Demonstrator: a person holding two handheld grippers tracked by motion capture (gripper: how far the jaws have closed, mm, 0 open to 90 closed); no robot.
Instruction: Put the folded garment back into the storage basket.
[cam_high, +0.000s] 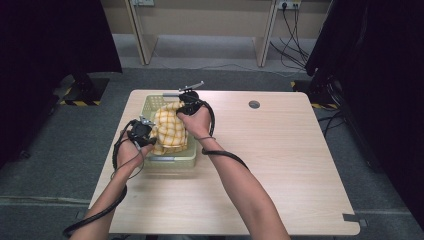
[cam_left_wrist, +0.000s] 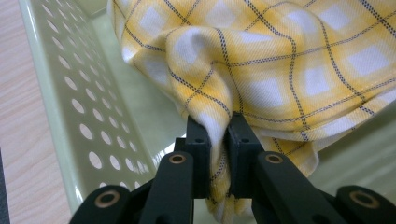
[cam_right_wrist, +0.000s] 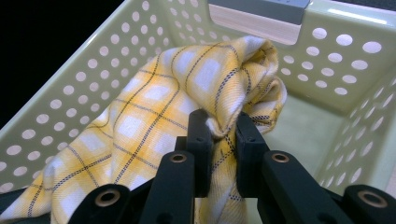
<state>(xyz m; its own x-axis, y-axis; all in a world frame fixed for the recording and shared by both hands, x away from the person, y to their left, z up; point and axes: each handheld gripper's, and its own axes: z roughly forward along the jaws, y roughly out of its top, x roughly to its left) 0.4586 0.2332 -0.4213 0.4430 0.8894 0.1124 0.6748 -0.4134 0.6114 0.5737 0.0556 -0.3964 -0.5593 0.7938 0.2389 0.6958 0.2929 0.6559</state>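
A yellow and white checked cloth (cam_high: 170, 130) lies bunched in a pale green perforated basket (cam_high: 172, 161) on the wooden table. My left gripper (cam_high: 148, 132) is at the cloth's near left side, shut on a fold of it. In the left gripper view the jaws pinch the cloth (cam_left_wrist: 261, 70) at the gripper (cam_left_wrist: 219, 135) tips. My right gripper (cam_high: 186, 107) is over the basket's far end, shut on another fold. In the right gripper view the cloth (cam_right_wrist: 154, 116) hangs from the gripper (cam_right_wrist: 223, 128) above the basket's floor (cam_right_wrist: 303, 126).
The basket sits at the table's (cam_high: 280, 165) far left part. A round cable hole (cam_high: 254, 104) is in the tabletop at the back. Black curtains stand on both sides, and cables lie on the floor at the right.
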